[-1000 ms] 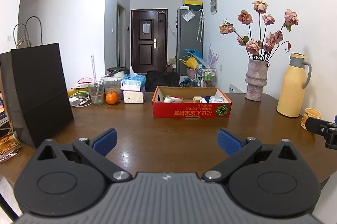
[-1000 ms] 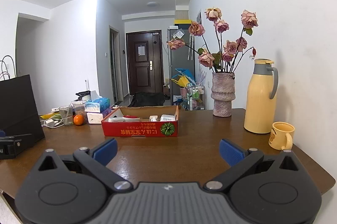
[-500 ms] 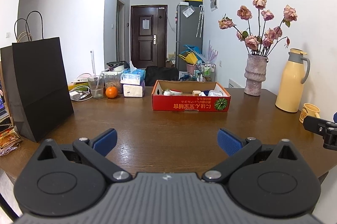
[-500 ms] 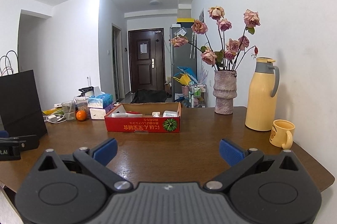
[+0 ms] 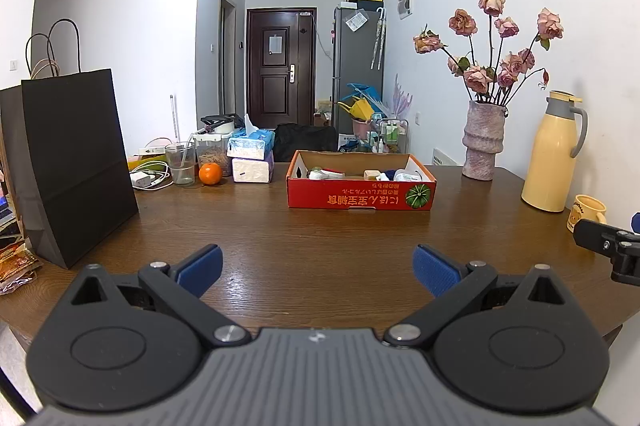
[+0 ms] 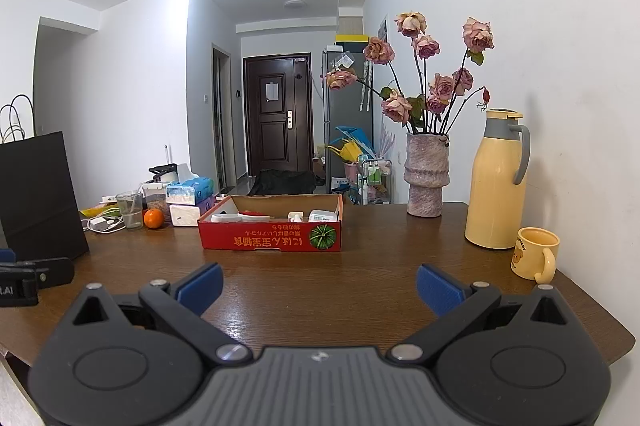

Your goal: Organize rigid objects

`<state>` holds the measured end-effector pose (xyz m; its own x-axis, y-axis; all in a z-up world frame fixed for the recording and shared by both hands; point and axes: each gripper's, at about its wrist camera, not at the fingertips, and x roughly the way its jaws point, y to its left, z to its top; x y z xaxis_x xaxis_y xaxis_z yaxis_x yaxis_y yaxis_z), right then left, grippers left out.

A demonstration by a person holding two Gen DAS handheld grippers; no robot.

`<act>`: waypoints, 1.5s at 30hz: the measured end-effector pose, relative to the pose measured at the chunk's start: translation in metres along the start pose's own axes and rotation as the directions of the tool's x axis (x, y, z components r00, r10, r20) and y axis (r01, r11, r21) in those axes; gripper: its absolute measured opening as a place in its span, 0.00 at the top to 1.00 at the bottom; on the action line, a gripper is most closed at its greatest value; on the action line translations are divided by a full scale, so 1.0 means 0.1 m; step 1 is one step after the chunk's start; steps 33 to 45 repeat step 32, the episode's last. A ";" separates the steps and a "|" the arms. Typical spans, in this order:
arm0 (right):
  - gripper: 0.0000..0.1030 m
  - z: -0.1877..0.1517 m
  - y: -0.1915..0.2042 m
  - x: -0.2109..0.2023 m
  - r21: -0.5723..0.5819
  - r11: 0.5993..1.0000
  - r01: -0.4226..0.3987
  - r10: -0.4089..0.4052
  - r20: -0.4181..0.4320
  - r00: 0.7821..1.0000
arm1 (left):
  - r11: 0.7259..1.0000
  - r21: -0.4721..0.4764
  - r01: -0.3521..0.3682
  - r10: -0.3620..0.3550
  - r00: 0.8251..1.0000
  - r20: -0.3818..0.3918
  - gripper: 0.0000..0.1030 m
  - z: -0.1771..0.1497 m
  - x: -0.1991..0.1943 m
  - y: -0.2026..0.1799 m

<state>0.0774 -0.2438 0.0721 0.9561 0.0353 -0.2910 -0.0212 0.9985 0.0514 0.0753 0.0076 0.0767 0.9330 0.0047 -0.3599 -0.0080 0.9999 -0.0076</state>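
Observation:
A shallow red cardboard box (image 5: 360, 192) (image 6: 272, 234) holding several small items sits mid-table on the brown wooden table (image 5: 300, 238) (image 6: 360, 266). My left gripper (image 5: 316, 270) hovers over the near edge, open and empty, well short of the box. My right gripper (image 6: 318, 286) is open too, with nothing between its blue pads, also short of the box. A yellow mug (image 6: 534, 258) (image 5: 588, 212) and a yellow thermos jug (image 6: 498, 182) (image 5: 554, 150) stand at the right. An orange (image 5: 210, 173) (image 6: 153, 218) lies at the far left.
A black paper bag (image 5: 68, 162) stands at the left edge. A vase of dried roses (image 6: 426, 178) stands by the right wall. Tissue packs (image 5: 252, 156), a glass (image 5: 180, 162) and cables lie at the back left. The other gripper's body shows at each view's side.
Both grippers have drawn back slightly and tilted; the box and table look a little farther and lower in the views. Both stay open and nothing on the table has moved.

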 end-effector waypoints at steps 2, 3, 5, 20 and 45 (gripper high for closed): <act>0.00 0.00 0.00 0.01 -0.001 1.000 0.000 0.000 0.000 1.000 | 1.000 -0.001 0.000 0.000 1.000 0.000 0.00 0.00 0.00 0.00; 0.00 0.00 0.00 0.01 -0.001 1.000 0.000 0.000 -0.001 1.000 | 1.000 -0.001 0.000 0.000 1.000 -0.001 0.00 0.00 0.00 0.00; 0.00 0.00 0.00 0.01 -0.002 1.000 0.001 -0.001 0.000 1.000 | 1.000 -0.001 0.001 -0.001 1.000 -0.001 0.00 -0.01 0.00 0.00; 0.00 0.00 0.00 0.01 -0.002 1.000 0.001 -0.001 -0.001 1.000 | 1.000 -0.002 0.001 -0.001 1.000 0.000 0.00 0.00 0.00 0.00; 0.00 -0.03 0.00 0.03 -0.003 1.000 0.004 -0.004 -0.007 1.000 | 1.000 -0.014 0.003 -0.003 1.000 -0.018 0.00 -0.06 0.01 0.00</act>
